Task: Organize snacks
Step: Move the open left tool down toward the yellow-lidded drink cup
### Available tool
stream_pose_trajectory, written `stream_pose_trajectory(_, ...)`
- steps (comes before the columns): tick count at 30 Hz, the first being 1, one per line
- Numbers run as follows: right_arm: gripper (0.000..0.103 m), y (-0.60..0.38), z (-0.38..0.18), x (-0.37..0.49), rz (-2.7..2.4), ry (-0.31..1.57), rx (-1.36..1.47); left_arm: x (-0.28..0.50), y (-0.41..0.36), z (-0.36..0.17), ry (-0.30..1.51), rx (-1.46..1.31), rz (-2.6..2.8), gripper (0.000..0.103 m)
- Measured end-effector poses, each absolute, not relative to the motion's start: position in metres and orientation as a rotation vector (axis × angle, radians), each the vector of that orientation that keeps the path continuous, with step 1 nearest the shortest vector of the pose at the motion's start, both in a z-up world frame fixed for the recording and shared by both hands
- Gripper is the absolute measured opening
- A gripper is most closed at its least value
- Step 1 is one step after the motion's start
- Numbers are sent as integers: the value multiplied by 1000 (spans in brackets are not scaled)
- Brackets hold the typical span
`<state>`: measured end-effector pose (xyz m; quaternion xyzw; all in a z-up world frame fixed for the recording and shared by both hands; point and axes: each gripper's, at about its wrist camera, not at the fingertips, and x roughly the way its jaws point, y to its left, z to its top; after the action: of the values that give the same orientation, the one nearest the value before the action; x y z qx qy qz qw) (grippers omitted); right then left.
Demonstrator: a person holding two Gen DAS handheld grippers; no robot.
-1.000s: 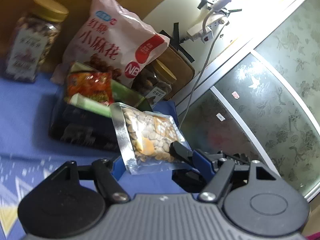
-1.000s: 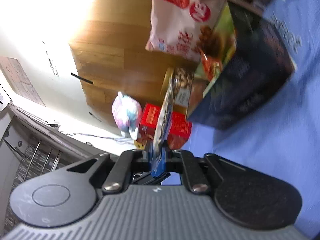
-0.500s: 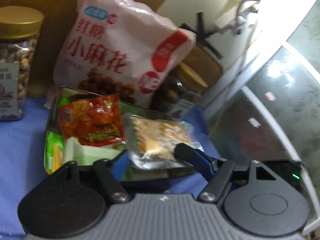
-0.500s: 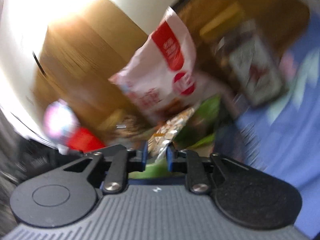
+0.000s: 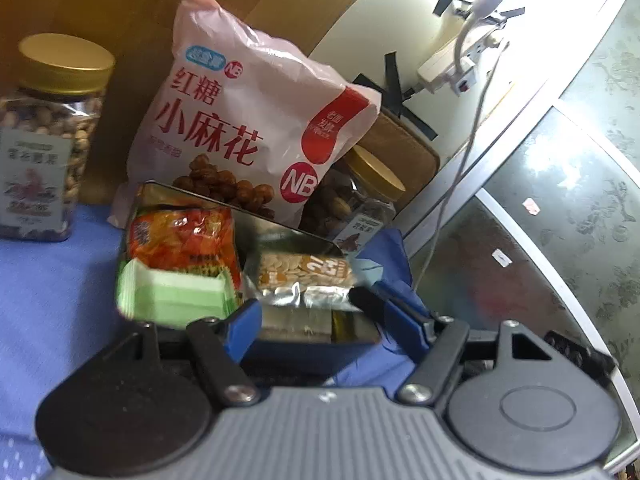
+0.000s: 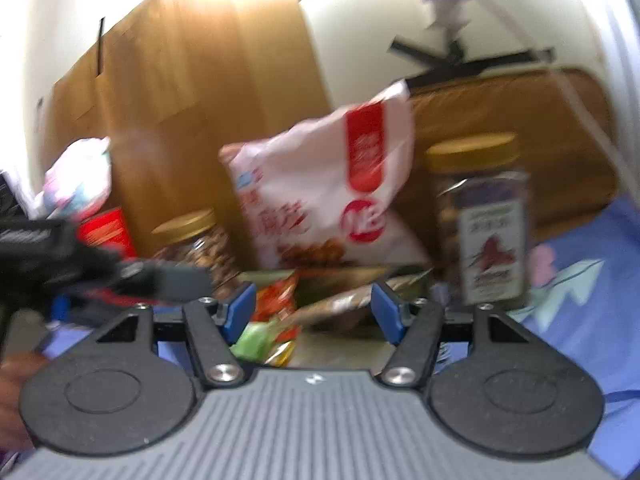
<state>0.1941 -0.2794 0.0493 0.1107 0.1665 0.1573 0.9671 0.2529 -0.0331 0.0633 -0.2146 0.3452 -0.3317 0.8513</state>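
Note:
A dark metal tin (image 5: 224, 202) on the blue cloth holds an orange snack packet (image 5: 184, 236), a green packet (image 5: 176, 298) and a clear seed packet (image 5: 304, 276) lying at its right side. My left gripper (image 5: 316, 312) is open just above the tin's near edge, holding nothing. My right gripper (image 6: 314, 308) is open over the same tin, where the seed packet (image 6: 340, 304) lies loose between its fingers. The right wrist view is blurred.
A big pink bag (image 5: 248, 120) leans behind the tin. Gold-lidded nut jars stand at the left (image 5: 48, 140) and back right (image 5: 360, 204). A wooden board (image 6: 208, 92) backs them. A glass door (image 5: 560, 220) is on the right.
My right gripper carried the seed packet over the tin, opened and let it go; the packet now lies in the tin. My left gripper moved closer over the tin.

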Motion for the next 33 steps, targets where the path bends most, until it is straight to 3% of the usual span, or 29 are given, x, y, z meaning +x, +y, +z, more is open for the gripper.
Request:
stream_pose_trajectory(15, 66, -298, 49, 136, 438, 413, 405, 139, 45, 42, 734, -466, -575, 75)
stream_pose_trajectory(23, 66, -250, 20, 82, 681, 594, 296, 102, 77, 22, 743, -520, -519, 75)
stream_pose_trajectory(25, 68, -239, 18, 69, 734, 619, 268, 96, 82, 18, 746, -533, -516, 80)
stream_pose_trajectory(33, 74, -202, 21, 39, 850, 642, 148, 84, 87, 9, 751, -547, -530, 80)
